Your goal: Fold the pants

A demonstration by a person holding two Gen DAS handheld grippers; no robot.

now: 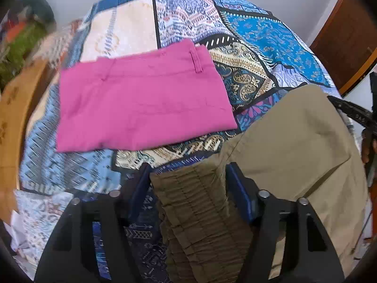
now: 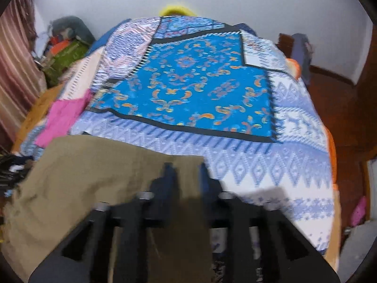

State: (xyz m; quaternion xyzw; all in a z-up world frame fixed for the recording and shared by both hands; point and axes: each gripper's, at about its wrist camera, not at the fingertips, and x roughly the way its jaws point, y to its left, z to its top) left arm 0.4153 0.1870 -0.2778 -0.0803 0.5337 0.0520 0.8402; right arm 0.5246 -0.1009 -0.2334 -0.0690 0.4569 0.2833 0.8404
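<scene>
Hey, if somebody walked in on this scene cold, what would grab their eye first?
Probably the bright pink folded garment, lying flat on the busy blue patchwork bedspread. Next, the khaki pants at the near edge of the bed: the left gripper has their ruched waistband between its fingers, and the right gripper is closed on another edge of them.

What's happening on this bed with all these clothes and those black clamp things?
A person is folding clothes on a patterned bedspread with two hand-held grippers. The left gripper has the gathered waistband of the khaki pants between its fingers, without clearly pinching it. The right gripper is clamped on another edge of them. The pink pants already lie folded nearby.
</scene>
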